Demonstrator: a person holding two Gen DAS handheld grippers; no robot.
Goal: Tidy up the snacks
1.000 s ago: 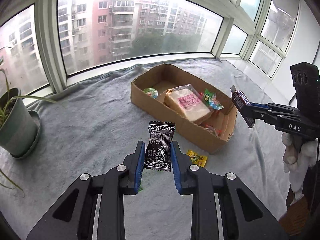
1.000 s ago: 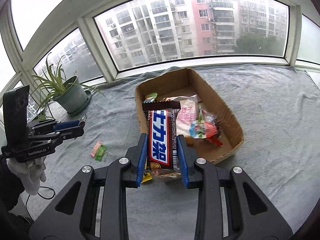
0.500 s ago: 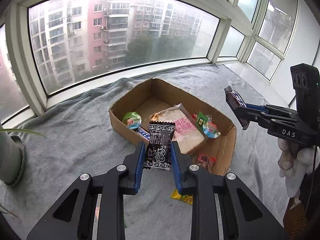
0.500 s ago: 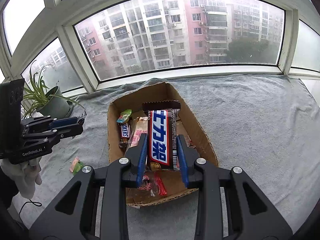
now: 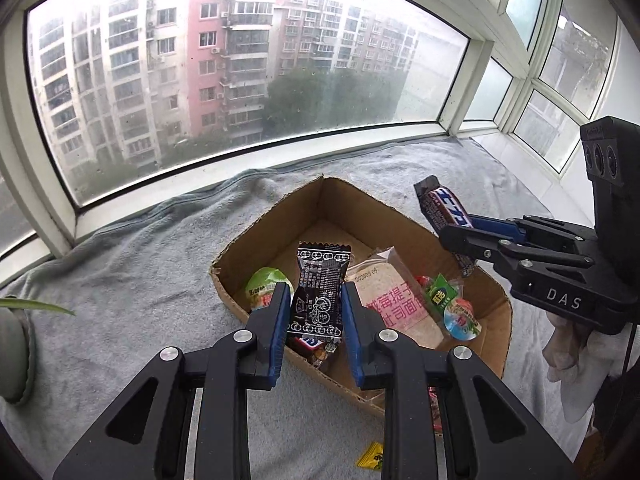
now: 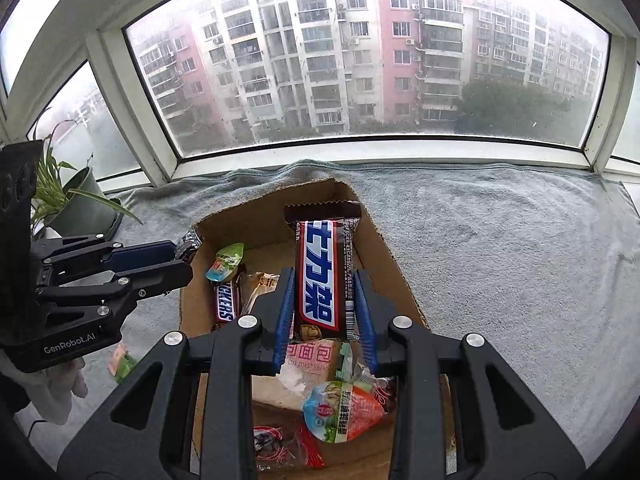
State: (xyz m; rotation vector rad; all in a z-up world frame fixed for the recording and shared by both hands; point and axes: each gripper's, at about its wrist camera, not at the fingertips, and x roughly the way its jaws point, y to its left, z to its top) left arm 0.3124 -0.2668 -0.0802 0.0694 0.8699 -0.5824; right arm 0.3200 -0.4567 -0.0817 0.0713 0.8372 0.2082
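A black snack packet (image 5: 318,294) sits pinched in the left gripper (image 5: 315,308) above the cardboard box (image 5: 404,216); the right gripper (image 6: 325,306) clamps a chocolate bar (image 6: 324,276) over the same box, which rests on a grey blanket (image 5: 132,264) by the window (image 5: 224,64)

Two clamped snacks (image 5: 318,292) over box (image 5: 224,276)

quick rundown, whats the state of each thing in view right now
left gripper: shut on black snack packet
black snack packet: upright between the fingers, above the box
right gripper: shut on chocolate bar
chocolate bar: upright, gripped, over the box
cardboard box: open, partly filled with snacks
toast bread pack: lying in the box
yellow sachet: outside the box, on the grey blanket
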